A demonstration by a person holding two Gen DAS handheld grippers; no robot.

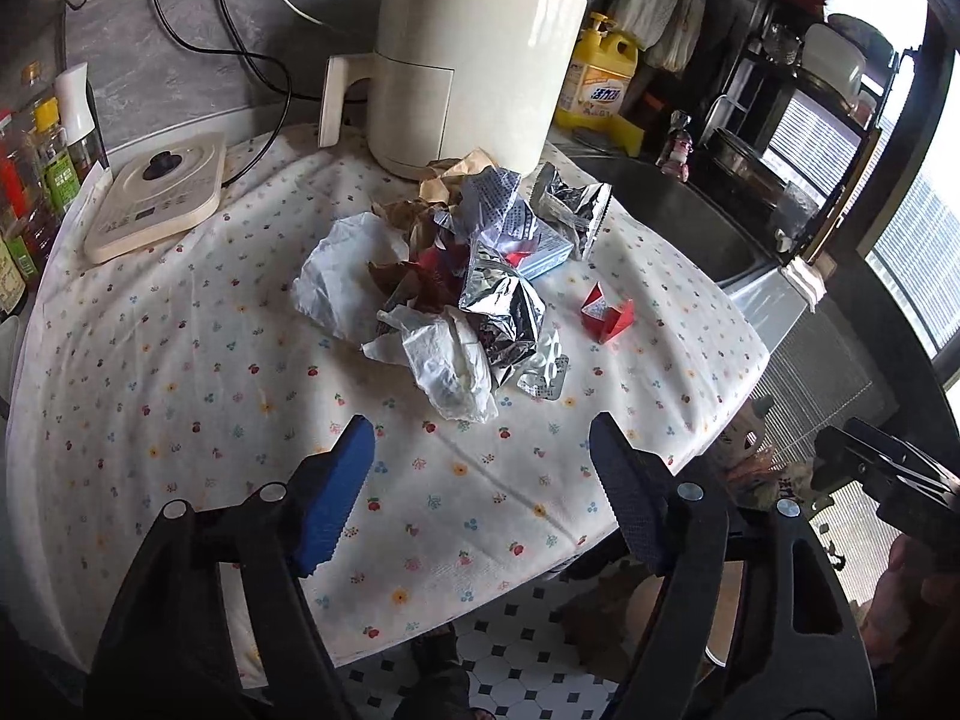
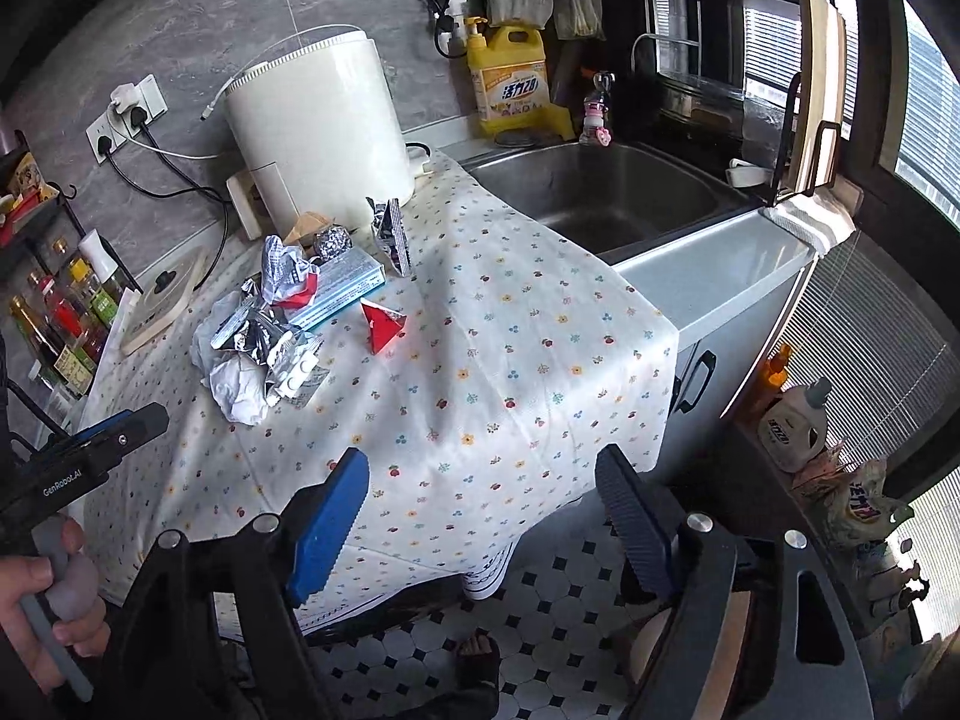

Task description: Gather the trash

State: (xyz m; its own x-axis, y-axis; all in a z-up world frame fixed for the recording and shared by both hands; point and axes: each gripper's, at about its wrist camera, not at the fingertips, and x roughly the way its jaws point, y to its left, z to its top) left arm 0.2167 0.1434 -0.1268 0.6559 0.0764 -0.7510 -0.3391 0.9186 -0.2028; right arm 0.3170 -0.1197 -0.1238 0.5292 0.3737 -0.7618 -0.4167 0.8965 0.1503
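A heap of trash (image 1: 456, 288) lies in the middle of the flowered tablecloth (image 1: 180, 390): crumpled white paper (image 1: 342, 276), silver foil wrappers (image 1: 504, 312), a blister pack (image 1: 546, 372) and a blue-white box (image 1: 543, 252). A red folded carton (image 1: 607, 318) sits apart, to the right of the heap. My left gripper (image 1: 480, 426) hovers over the near part of the cloth, short of the heap, open and empty. My right gripper (image 2: 480, 456) hangs over the cloth's near right corner, also open and empty, with the red carton (image 2: 384, 324) and the heap (image 2: 270, 330) ahead to its left.
A cream appliance (image 1: 474, 60) stands right behind the heap, a flat cream plate with a knob (image 1: 156, 198) to its left. Sauce bottles (image 1: 36, 168) line the left edge. A steel sink (image 2: 606, 192) and yellow detergent jug (image 2: 510, 78) lie to the right. Tiled floor (image 2: 540, 630) lies below.
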